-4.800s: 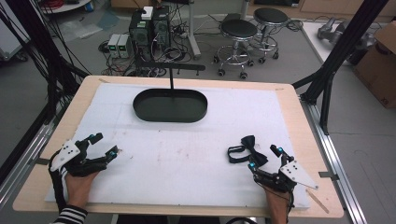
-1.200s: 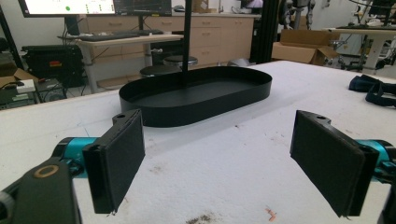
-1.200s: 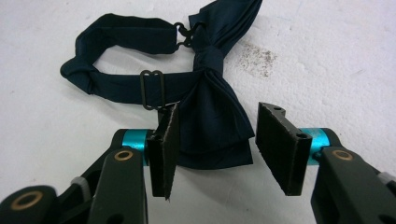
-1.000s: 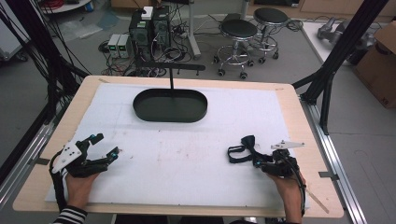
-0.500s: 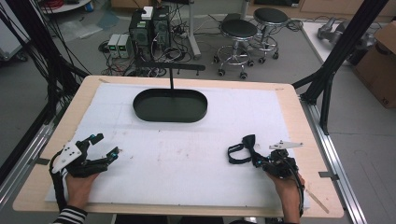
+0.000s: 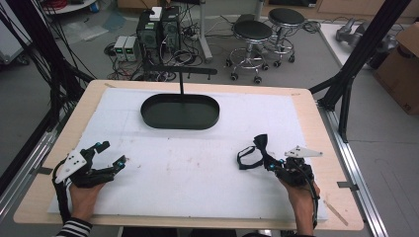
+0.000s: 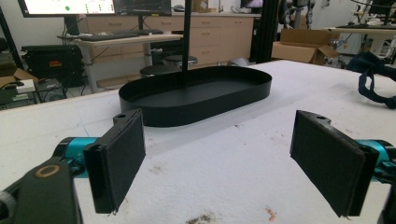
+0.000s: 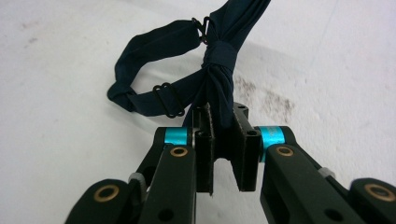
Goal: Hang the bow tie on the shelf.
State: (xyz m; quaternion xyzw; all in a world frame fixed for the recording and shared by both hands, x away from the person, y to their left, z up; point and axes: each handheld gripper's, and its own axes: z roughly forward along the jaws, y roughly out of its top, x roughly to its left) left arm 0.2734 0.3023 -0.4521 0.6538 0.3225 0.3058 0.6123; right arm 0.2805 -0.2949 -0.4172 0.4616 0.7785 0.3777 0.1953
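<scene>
A dark navy bow tie (image 6: 248, 159) with its strap loop lies on the white mat at the right; it also shows in the right gripper view (image 8: 205, 70) and far right in the left gripper view (image 7: 373, 88). My right gripper (image 6: 271, 165) is turned on its side and shut on one wing of the bow. Its pads (image 8: 223, 126) pinch the fabric just below the knot. My left gripper (image 6: 112, 154) rests open on the mat at the near left, with nothing between its wide-apart pads (image 7: 217, 168).
A black oval tray (image 6: 148, 116) with an upright post stands at the far middle of the mat, and is seen ahead in the left gripper view (image 7: 196, 109). The wooden table edge frames the mat; stools and computers stand on the floor beyond.
The right gripper has rolled onto its side, reached the bow tie and closed on its wing; the strap loop shifted slightly. The left gripper has stayed where it was.
</scene>
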